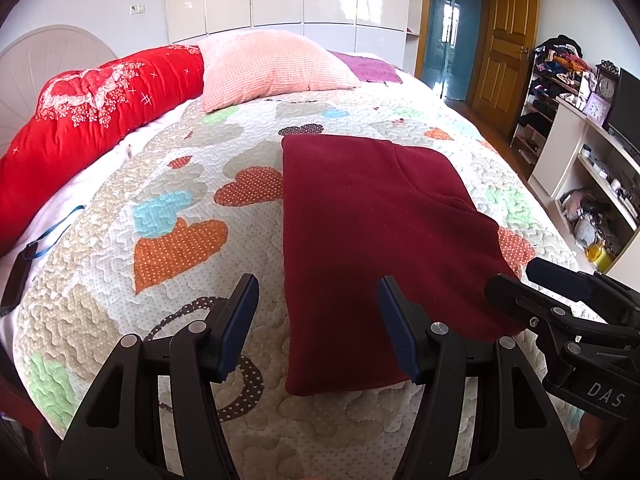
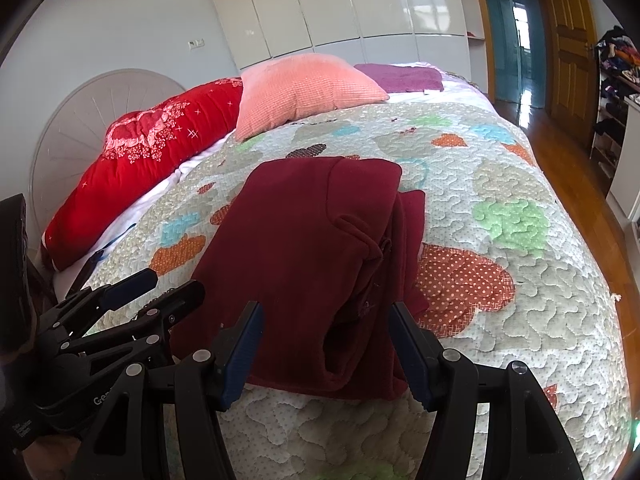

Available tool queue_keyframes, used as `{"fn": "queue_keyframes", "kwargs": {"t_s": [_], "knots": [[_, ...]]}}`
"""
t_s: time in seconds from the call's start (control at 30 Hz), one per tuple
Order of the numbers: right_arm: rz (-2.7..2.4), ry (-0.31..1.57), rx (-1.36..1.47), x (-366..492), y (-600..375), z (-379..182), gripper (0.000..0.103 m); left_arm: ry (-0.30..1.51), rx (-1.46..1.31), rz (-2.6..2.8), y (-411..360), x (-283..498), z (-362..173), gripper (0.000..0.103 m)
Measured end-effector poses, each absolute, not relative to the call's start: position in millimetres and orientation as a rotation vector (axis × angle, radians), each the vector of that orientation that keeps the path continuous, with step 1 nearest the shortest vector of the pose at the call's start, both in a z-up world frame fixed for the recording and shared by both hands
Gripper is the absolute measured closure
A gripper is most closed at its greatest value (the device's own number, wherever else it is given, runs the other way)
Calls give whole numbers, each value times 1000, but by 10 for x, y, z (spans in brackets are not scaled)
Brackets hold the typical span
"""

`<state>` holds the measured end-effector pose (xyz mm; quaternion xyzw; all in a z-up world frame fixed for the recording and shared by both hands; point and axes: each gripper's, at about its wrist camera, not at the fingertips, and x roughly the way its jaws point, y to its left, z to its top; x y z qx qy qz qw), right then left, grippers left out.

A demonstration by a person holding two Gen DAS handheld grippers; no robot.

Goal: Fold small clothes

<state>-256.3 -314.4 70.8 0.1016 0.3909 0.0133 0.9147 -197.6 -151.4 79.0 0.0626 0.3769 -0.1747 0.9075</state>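
Observation:
A dark red garment (image 1: 360, 232) lies folded into a long rectangle on the quilted bed; it also shows in the right wrist view (image 2: 312, 248) with layered folds at its right edge. My left gripper (image 1: 318, 328) is open and empty, hovering over the garment's near left corner. My right gripper (image 2: 326, 344) is open and empty above the garment's near edge. The right gripper also shows in the left wrist view (image 1: 536, 280) by the garment's near right edge. The left gripper also shows in the right wrist view (image 2: 164, 284) at the garment's left.
The patchwork quilt (image 1: 180, 240) covers the bed. A red bolster (image 1: 88, 120), a pink pillow (image 1: 272, 64) and a purple cloth (image 1: 368, 68) lie at the head. A black phone with a blue strap (image 1: 16, 284) lies at the left edge. Cluttered shelves (image 1: 580, 140) stand on the right.

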Motion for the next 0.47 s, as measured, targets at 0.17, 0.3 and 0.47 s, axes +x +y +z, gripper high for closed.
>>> {"fn": "queue_keyframes", "kwargs": {"t_s": [0.17,0.3,0.47], "knots": [[28,816,211,-2547,-3154,673,41,774,137,-361,-1535,-1976,781,41],[29,819,217,-2544,-3162,654,41,751,143,-365,-1542,-1988,794,41],[29,818,216,-2542,-3185,654,41,743,145,-366,-1509,-1956,817,41]]}}
